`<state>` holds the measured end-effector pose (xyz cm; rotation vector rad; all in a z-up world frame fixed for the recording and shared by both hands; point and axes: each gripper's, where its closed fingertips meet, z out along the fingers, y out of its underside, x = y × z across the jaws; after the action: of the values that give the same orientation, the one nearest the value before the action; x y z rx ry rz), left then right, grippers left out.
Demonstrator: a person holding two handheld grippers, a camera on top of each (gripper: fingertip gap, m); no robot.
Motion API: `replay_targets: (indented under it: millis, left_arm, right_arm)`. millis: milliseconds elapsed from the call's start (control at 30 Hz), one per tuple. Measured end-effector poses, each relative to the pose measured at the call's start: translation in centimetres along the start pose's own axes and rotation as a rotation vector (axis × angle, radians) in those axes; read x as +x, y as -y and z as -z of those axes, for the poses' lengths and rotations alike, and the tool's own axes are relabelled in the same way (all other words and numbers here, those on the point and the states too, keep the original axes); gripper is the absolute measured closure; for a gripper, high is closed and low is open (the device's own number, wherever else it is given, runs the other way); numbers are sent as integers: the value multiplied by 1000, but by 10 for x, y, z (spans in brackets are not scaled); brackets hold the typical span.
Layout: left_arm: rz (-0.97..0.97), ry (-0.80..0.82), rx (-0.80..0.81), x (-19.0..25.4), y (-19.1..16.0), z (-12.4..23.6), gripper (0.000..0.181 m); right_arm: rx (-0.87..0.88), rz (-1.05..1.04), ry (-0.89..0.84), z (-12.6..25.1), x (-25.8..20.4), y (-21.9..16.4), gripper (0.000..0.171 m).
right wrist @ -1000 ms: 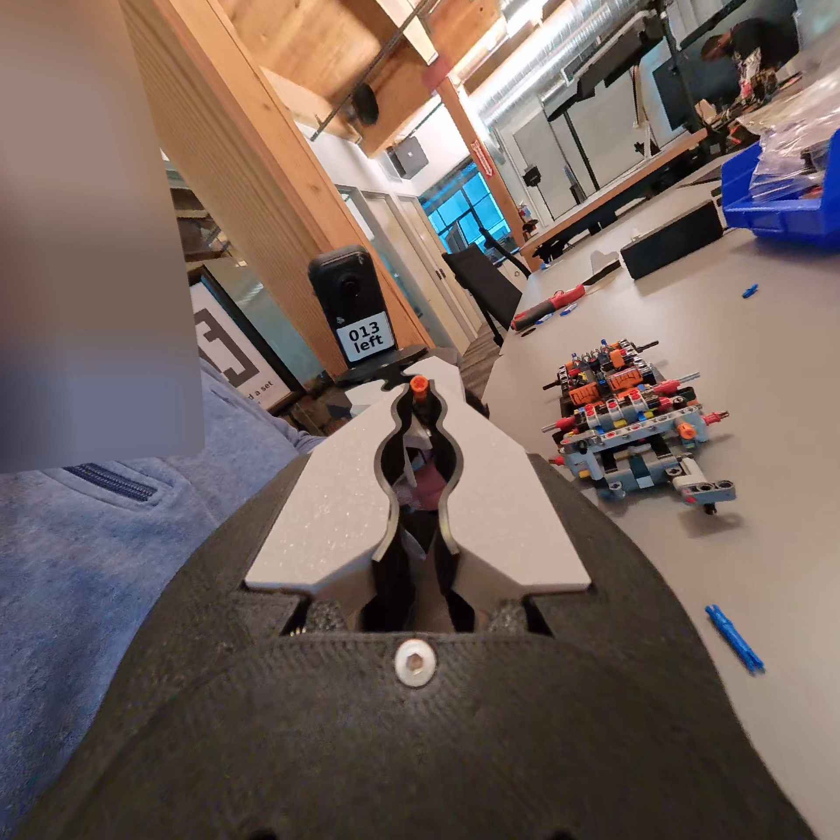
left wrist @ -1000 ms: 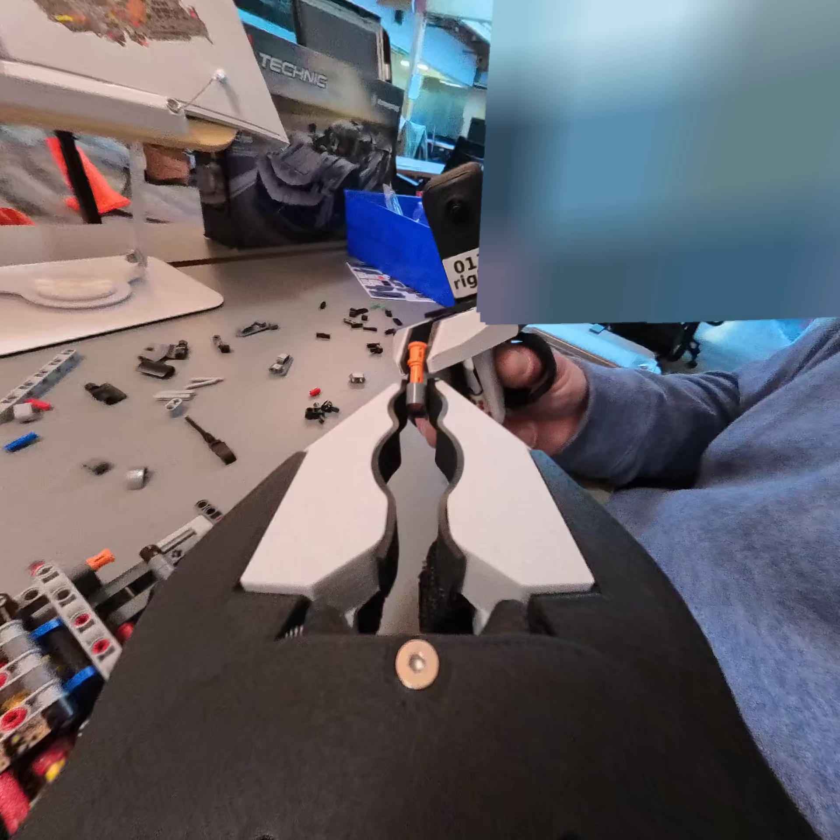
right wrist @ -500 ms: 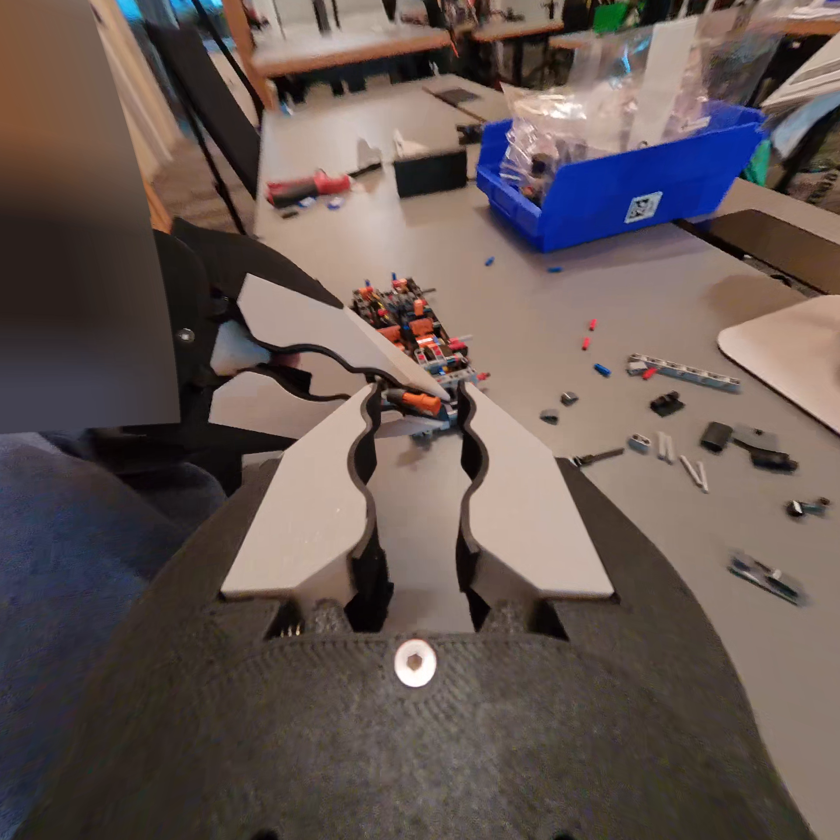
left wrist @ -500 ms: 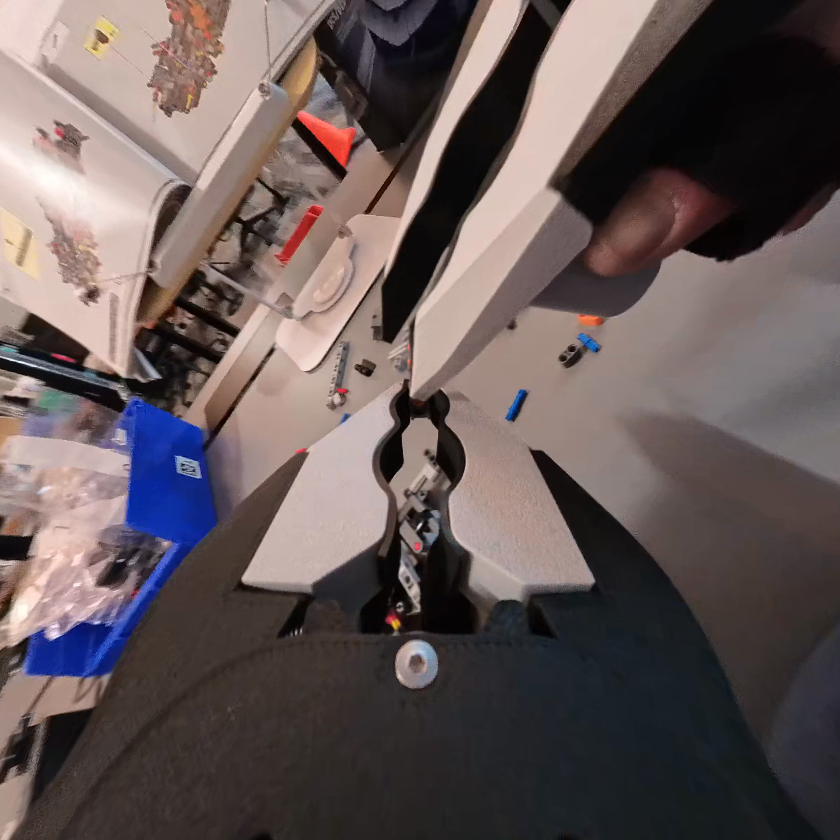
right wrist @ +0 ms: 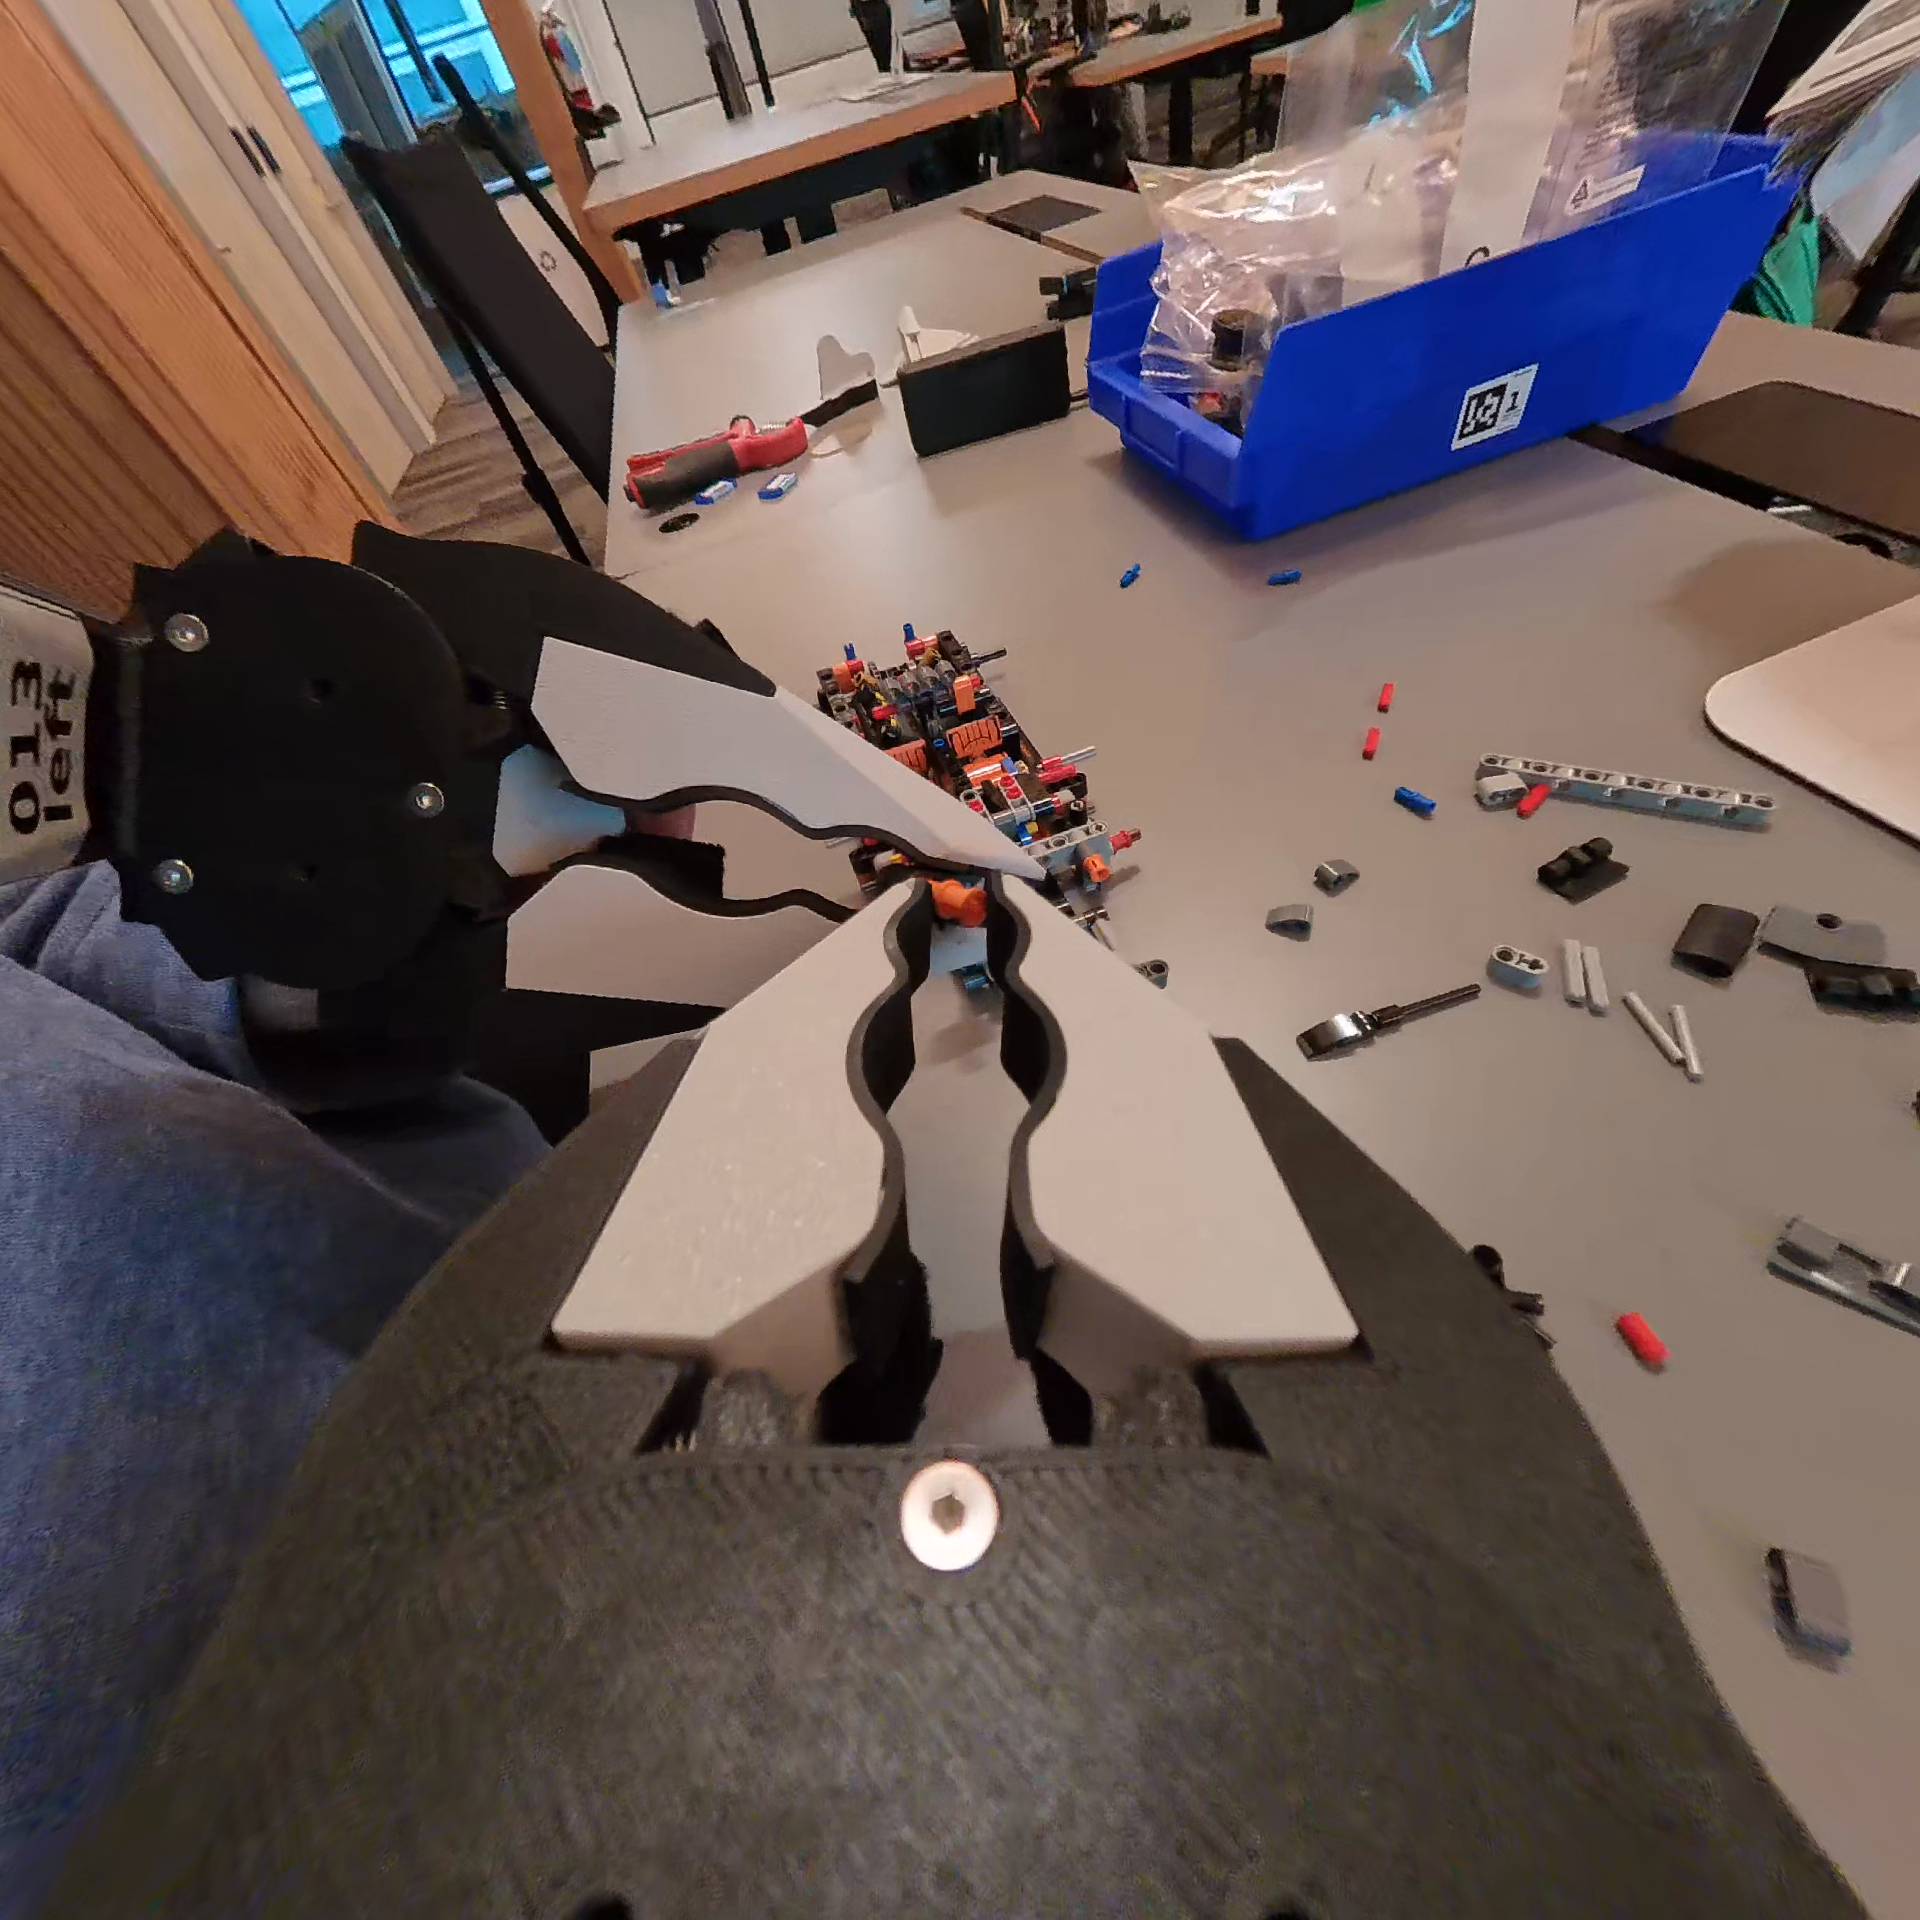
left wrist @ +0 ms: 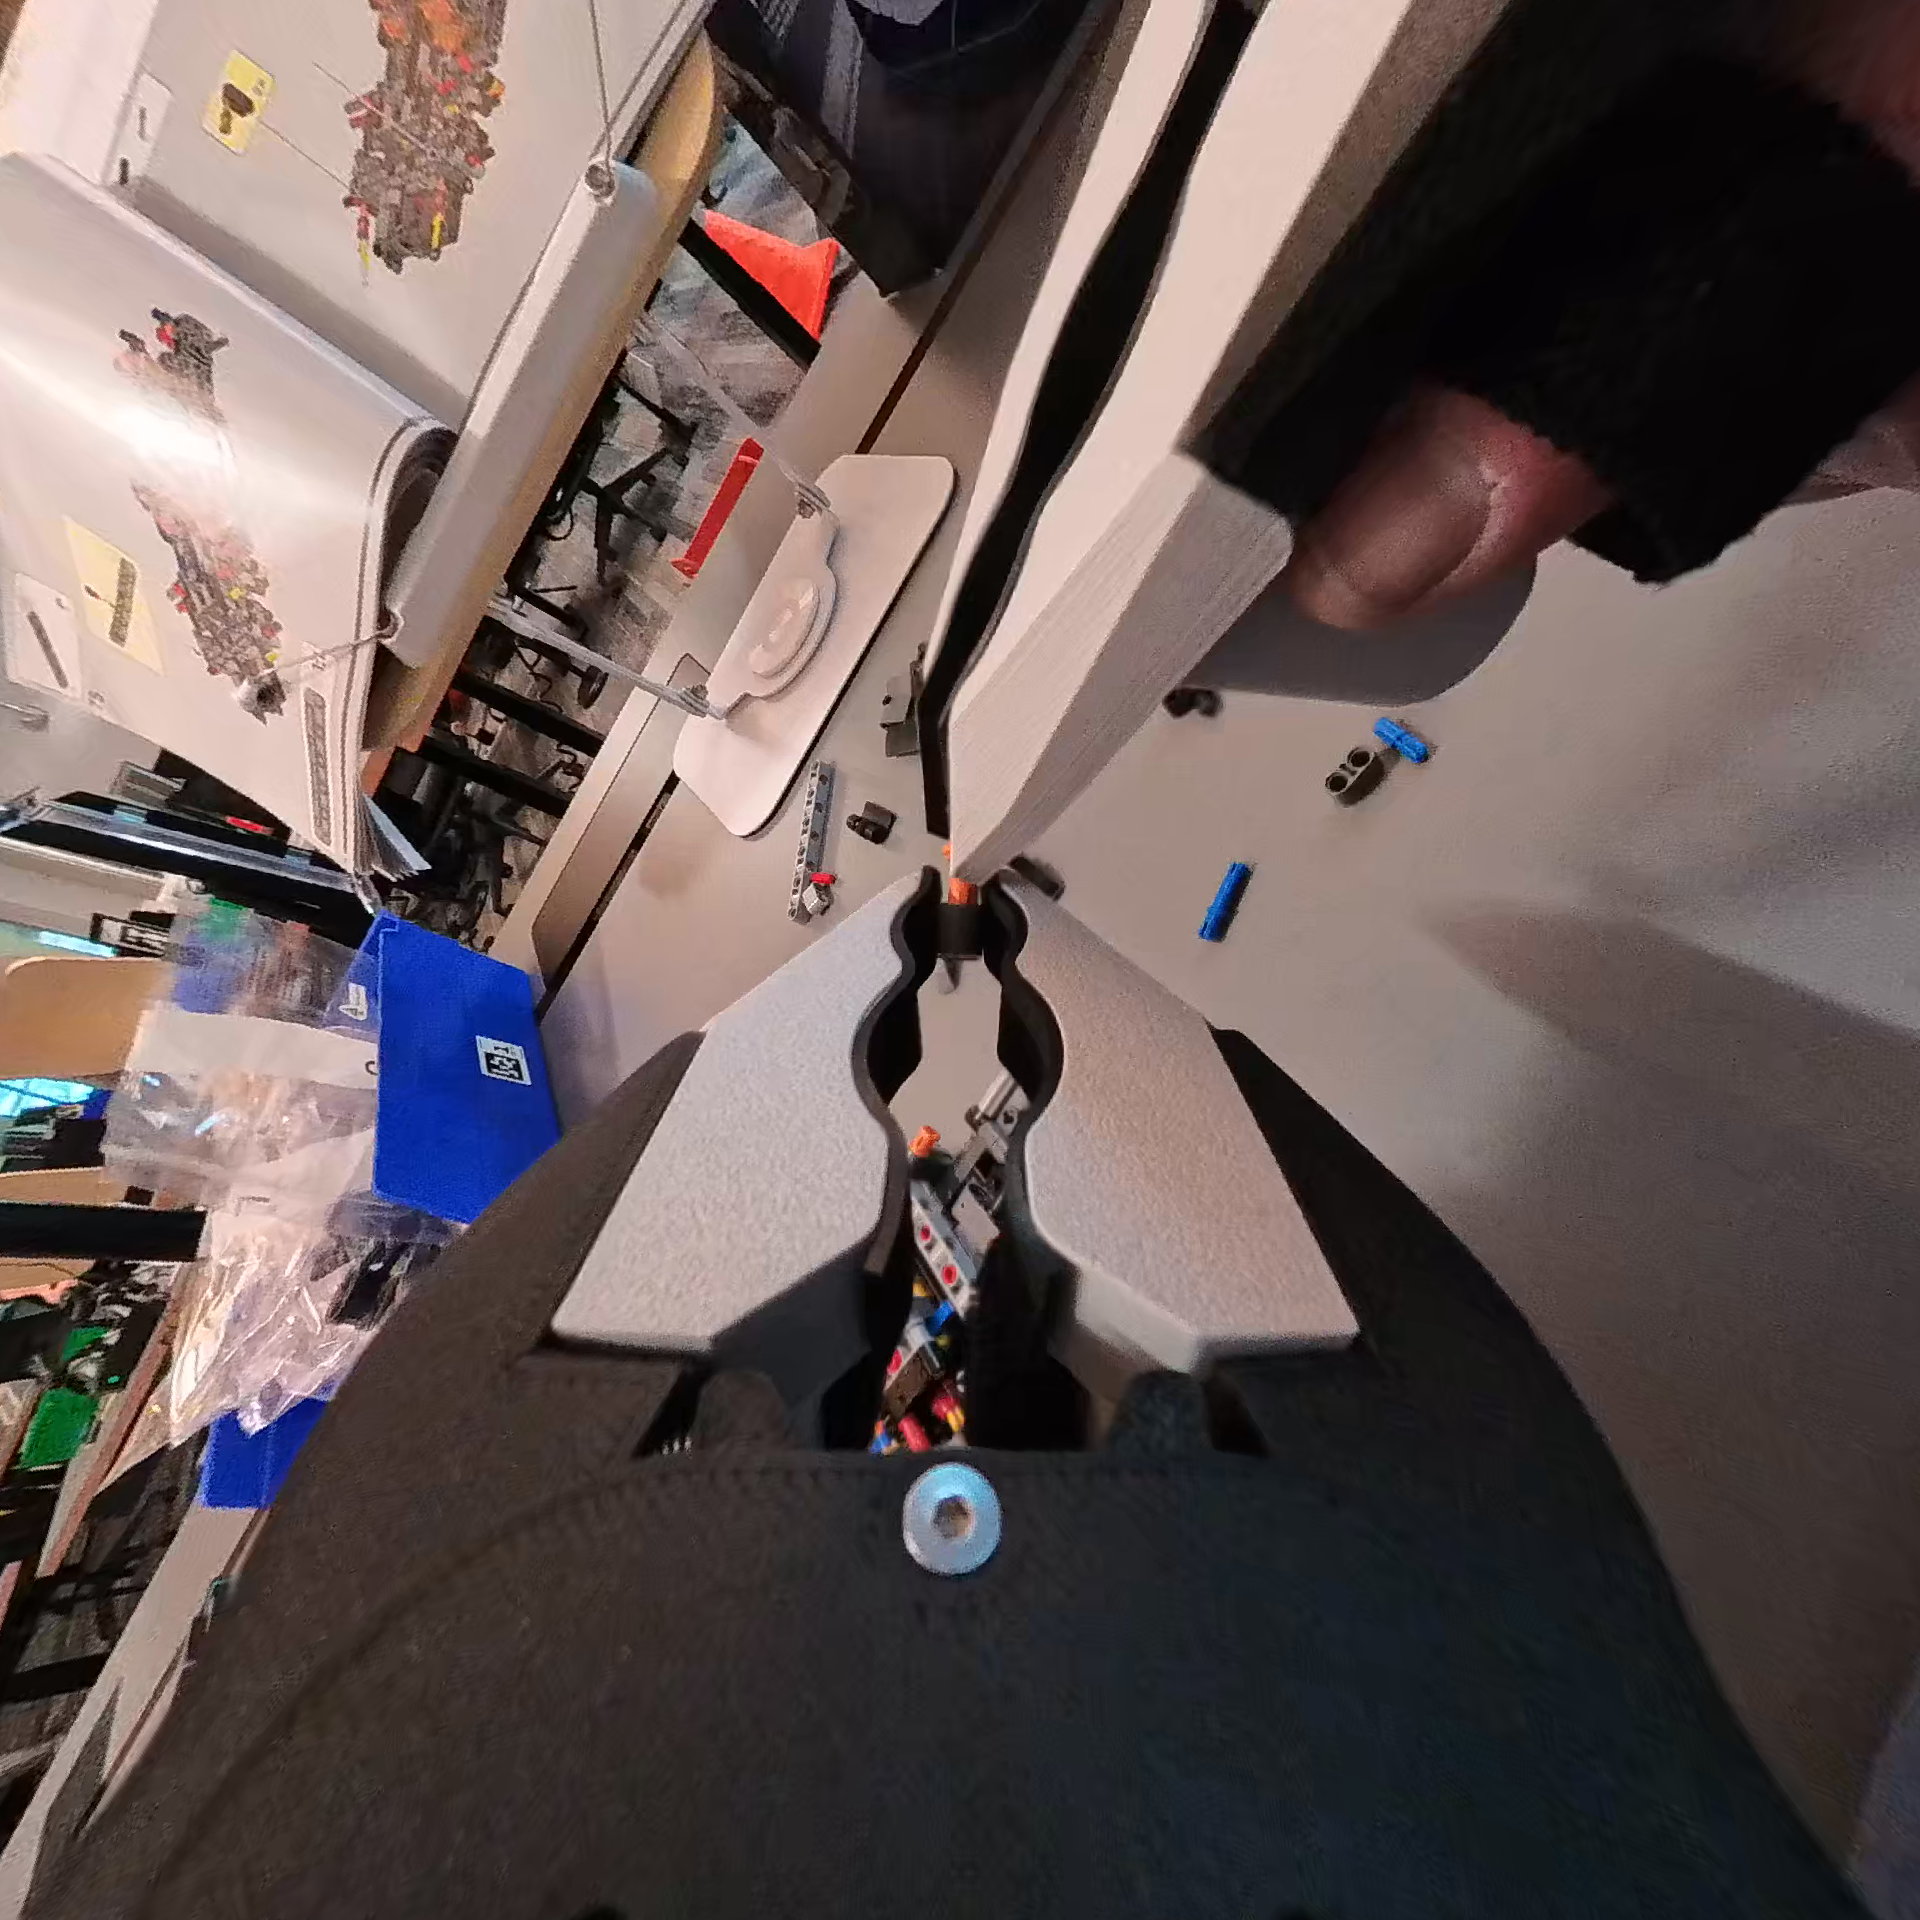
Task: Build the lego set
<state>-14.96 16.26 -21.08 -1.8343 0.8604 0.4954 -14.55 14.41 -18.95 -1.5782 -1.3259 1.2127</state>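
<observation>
Lego model (left wrist: 940, 1262) mostly hidden behind left tool (left wrist: 954, 928), blue bin (right wrist: 1455, 405) cropped at frame edge

A wood-panelled wall (right wrist: 125, 343) stands far left beside a black chair (right wrist: 488, 281). More grey benches (right wrist: 790, 135) stand beyond. Daylight fills a far window (right wrist: 312, 52).

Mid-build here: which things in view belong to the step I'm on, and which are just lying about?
In use: left claw, right claw, orange-tipped pin pinched where both meet, partly built model, open instruction booklet.
Lying about: blue bin of bags, red-handled tool, long grey beam, loose blue pin, black box.
</observation>
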Motion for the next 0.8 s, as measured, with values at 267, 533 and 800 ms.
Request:
replay_targets:
  millis: [267, 533, 800]
  left_arm:
    - [-32, -22, 65, 0, 9, 3, 176]
    - [73, -86, 241, -2, 31, 17, 176]
    - [184, -108, 412, -8, 51, 30, 176]
  right_arm:
    - [23, -70, 122, 7, -2, 3, 164]
    - [181, -226, 354, 23, -9, 19, 165]
    - [315, -428, 560, 36, -12, 31, 165]
